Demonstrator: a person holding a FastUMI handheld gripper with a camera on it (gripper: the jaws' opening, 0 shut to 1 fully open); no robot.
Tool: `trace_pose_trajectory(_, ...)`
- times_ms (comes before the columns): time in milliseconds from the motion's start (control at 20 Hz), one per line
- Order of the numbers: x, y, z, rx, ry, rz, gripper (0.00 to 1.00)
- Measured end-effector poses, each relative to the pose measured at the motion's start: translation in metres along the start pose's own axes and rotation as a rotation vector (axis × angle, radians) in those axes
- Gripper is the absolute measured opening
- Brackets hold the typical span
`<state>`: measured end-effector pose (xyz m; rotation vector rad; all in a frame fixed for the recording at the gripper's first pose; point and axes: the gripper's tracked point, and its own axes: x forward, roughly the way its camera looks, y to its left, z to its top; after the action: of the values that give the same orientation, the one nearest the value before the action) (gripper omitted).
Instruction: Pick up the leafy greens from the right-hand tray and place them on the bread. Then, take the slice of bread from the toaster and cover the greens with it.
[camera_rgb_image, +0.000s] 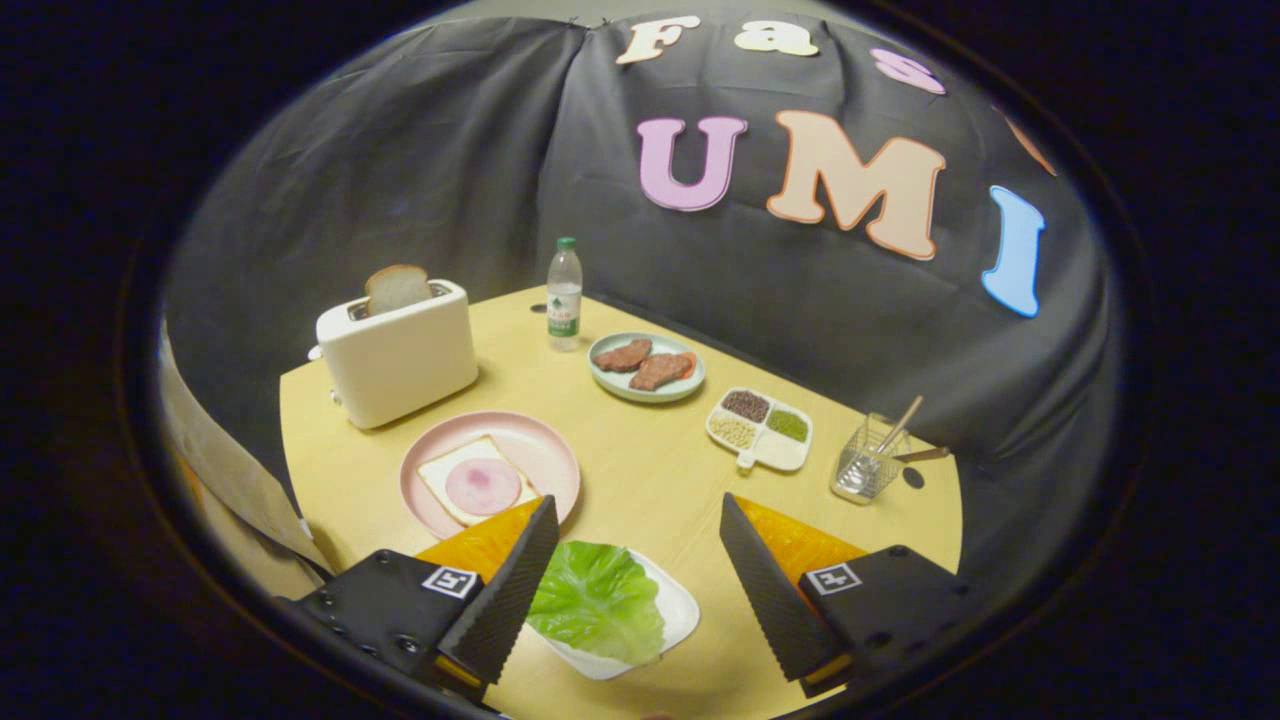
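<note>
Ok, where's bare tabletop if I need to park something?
Bare wood runs down the middle of the round wooden table, bordered by the pink plate with ham-topped bread, the white four-compartment dish and the open gripper. It is crowded near the gripper, around the white tray of green lettuce.
</note>
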<state>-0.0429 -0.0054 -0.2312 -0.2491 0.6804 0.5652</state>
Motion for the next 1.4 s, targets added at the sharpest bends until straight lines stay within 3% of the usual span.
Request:
trace_pose_trajectory(600,0.04,0.031,-0.077,-0.052,0.218,0.151,1.0)
trace_pose_trajectory(1400,0.06,0.033,-0.145,-0.004,0.413,0.185,1.0)
